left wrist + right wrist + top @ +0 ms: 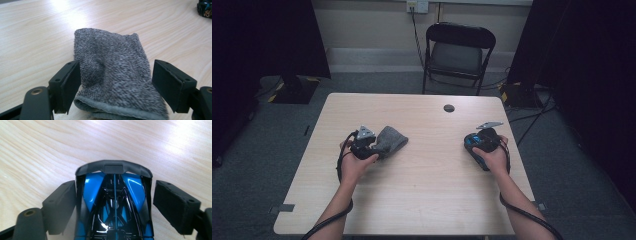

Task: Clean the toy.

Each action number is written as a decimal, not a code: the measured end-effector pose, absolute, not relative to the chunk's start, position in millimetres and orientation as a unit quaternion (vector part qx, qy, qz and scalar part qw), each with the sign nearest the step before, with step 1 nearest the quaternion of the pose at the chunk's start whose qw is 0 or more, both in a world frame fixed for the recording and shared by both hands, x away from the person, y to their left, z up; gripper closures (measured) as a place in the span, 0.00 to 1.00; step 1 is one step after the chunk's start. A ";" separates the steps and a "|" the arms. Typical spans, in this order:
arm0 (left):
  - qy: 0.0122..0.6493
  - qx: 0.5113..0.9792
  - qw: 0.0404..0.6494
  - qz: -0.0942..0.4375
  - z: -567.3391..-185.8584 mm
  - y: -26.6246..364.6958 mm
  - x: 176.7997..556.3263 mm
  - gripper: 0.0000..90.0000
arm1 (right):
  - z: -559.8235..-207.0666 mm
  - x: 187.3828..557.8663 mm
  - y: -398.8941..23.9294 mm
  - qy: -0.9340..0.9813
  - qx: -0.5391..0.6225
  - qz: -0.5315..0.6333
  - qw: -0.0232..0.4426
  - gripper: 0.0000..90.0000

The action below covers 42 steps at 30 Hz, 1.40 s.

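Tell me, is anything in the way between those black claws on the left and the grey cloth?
Nothing visible is. In the left gripper view, the folded grey cloth already lies on the table between the jaws of the left gripper. The jaws stand open, with a clear gap on the right side, so they are not squeezing it.

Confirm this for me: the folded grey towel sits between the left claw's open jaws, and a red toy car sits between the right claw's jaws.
One detail is off: the toy car is blue and black, not red, as the right gripper view shows. The rest holds: the folded grey towel lies between the open jaws of the left claw, and the car sits between the jaws of the right claw.
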<state>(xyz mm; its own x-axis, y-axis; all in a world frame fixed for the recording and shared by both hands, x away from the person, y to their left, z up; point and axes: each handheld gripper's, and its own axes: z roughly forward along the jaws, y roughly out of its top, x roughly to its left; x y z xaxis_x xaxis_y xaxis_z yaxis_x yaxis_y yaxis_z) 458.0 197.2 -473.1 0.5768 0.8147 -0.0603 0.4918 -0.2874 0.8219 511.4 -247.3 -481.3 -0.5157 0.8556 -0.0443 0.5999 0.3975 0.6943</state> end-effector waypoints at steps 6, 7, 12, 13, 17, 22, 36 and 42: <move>0.415 0.781 0.433 0.173 -464.0 192.9 450.6 0.23 | -471.9 505.6 -247.8 0.809 0.447 0.329 0.196 0.19; 0.415 0.780 0.435 0.174 -463.3 192.6 449.5 0.23 | -470.5 504.3 -248.0 0.807 0.448 0.332 0.193 0.18; 0.415 0.779 0.439 0.169 -460.3 190.7 445.3 0.23 | -462.1 496.3 -248.6 0.804 0.449 0.346 0.181 0.16; 0.413 0.778 0.442 0.171 -457.7 190.1 443.2 0.23 | -460.2 494.8 -248.5 0.805 0.445 0.348 0.180 0.17; 0.409 0.779 0.446 0.167 -451.6 187.7 439.2 0.23 | -453.7 489.7 -247.7 0.803 0.441 0.359 0.180 0.16; 0.405 0.780 0.451 0.156 -447.8 183.3 435.3 0.20 | -449.4 485.7 -244.7 0.804 0.437 0.363 0.175 0.16; 0.387 0.785 0.467 0.125 -441.3 165.3 426.4 0.18 | -443.6 467.3 -224.8 0.809 0.407 0.391 0.166 0.16; 0.374 0.792 0.468 0.115 -443.7 157.0 420.7 0.18 | -443.7 460.3 -217.0 0.816 0.391 0.394 0.162 0.16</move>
<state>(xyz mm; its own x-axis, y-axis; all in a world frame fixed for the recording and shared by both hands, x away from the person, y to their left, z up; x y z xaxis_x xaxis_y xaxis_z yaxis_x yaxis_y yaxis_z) 420.7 157.0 -443.7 0.6933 0.7007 -0.1681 0.4852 -0.2815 0.8278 460.3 -217.0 -443.7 -0.6409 0.7664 0.0438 0.5105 0.3829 0.7699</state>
